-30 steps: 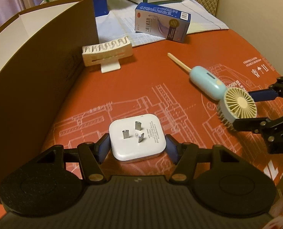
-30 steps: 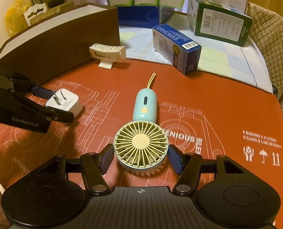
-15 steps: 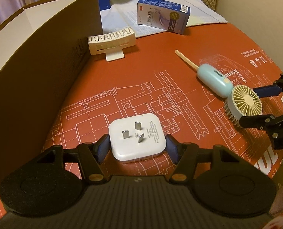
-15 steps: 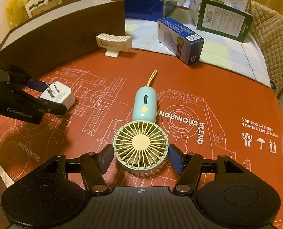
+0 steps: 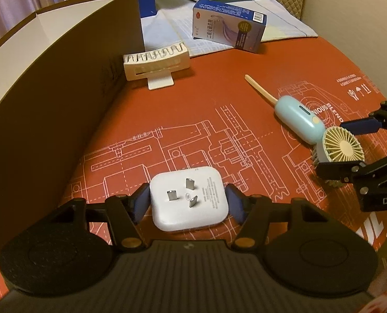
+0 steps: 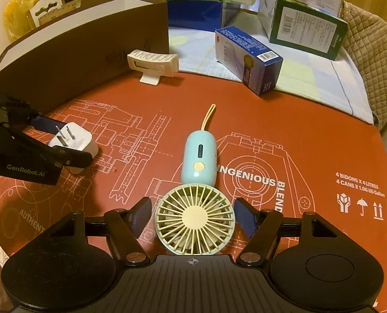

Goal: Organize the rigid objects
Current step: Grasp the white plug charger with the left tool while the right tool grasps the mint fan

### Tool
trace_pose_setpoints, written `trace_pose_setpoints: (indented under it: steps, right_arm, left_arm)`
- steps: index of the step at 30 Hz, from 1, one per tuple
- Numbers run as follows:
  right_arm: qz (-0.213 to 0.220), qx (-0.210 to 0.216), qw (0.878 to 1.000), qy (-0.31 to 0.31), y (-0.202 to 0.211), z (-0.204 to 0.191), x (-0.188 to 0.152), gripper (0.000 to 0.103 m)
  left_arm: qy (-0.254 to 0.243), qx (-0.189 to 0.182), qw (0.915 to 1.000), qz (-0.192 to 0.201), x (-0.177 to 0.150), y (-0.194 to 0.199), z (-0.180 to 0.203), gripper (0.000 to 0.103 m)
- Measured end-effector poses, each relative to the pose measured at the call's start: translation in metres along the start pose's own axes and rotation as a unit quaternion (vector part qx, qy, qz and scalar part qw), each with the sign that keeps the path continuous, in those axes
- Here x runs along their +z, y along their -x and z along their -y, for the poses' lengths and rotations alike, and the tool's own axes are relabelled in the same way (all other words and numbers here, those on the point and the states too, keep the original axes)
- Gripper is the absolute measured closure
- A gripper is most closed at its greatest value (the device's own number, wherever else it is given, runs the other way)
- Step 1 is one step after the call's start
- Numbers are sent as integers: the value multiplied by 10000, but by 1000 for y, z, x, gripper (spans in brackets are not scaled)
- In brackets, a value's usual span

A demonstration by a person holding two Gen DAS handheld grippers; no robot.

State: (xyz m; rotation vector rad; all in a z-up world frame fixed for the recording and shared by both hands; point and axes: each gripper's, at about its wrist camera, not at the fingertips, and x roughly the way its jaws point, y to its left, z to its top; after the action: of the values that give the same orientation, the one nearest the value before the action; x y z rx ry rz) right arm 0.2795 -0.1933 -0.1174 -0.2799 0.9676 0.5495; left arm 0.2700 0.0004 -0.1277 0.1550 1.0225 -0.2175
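A: Changes since a second ago?

B: Right tool (image 6: 193, 217): jaws have just been opening. They were snug against the head of the handheld fan (image 6: 195, 224); a visible gap now shows on both sides, so the fan lies free on the tabletop (image 6: 310, 140) between them. Left tool (image 5: 188, 206): little change, pads set at either side of the white plug adapter (image 5: 189, 206), the left pad at its edge, a thin slit at the right; I cannot tell if they press. The adapter sits in the same spot between the pads as before, prongs up.

A: Fan, further detail?

B: Pale yellow grille facing up, mint handle (image 6: 200, 160) pointing away, yellow wrist loop (image 6: 207, 116) beyond it.

A: Surroundings?

B: Brown cardboard box (image 5: 50, 120), white inside, standing along the left close to the adapter. Cream ribbed holder on a small foot (image 5: 157, 61) near the box's far corner. Blue carton (image 6: 248, 58) at the far edge, partly on a pale cloth (image 6: 323, 83). Green carton (image 6: 305, 30) behind that. The red printed surface between the two tools is bare, nothing lies between adapter and fan.
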Motion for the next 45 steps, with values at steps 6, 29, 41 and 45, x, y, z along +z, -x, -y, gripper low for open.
trace_pose_setpoints:
  steps: [6,29,41,45]
  right_arm:
    - [-44,2,10000,-61,-3,2,-1,42]
    - [-213,-28,9998,-10,-19,1,9,43]
    - [-181,156,9997,15,-16,0,17,42]
    - [-139,192,9996,-153,-20,3,26,46]
  left_arm:
    - [7,-12,10000,63,3,-3,2,46]
    - [-98,5,9999,72,16,-19,9,48]
    - [-95,13,9999,80,17,-20,9,48]
    - [-58,38,9999,88,20,-22,7,48]
